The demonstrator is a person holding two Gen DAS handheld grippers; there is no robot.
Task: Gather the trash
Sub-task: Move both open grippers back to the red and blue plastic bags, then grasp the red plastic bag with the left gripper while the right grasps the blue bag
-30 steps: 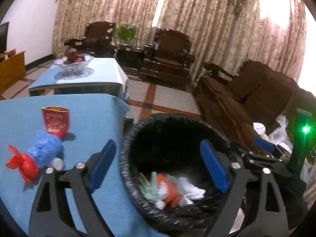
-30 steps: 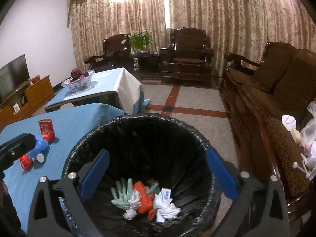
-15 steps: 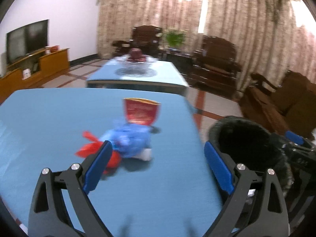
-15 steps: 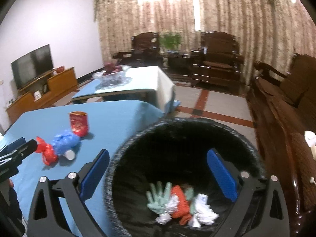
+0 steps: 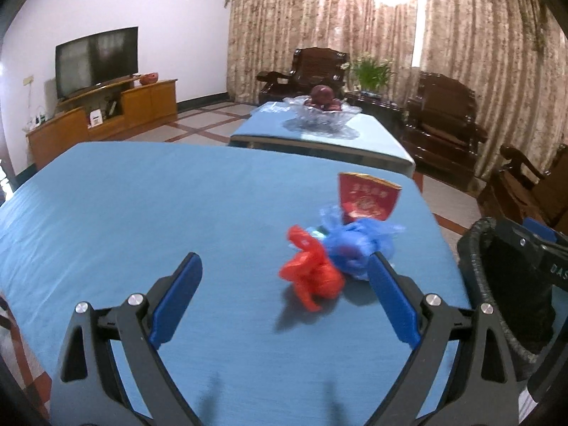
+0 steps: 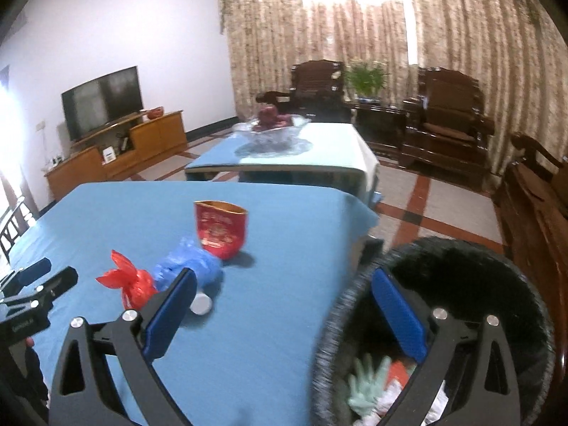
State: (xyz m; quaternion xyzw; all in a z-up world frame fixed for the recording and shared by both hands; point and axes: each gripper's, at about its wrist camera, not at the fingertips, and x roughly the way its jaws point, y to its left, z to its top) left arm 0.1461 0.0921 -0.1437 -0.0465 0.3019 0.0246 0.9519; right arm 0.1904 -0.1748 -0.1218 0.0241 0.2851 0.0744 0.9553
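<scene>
Over blue table (image 5: 142, 213), left gripper (image 5: 284, 298) gapes.

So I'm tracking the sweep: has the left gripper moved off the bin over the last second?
Yes. The left gripper has swung left, off the black trash bin at the frame's right edge, and now faces the red bag on the blue table.

On the blue table, one crumpled red plastic bag (image 5: 312, 277), one crumpled blue plastic bag (image 5: 358, 245) and one red paper cup (image 5: 367, 197) are seen. One black-lined round trash bin (image 6: 497, 259) is counted. Two dark wooden armchairs (image 5: 440, 120) and one glass fruit bowl (image 5: 321, 112) are seen.
</scene>
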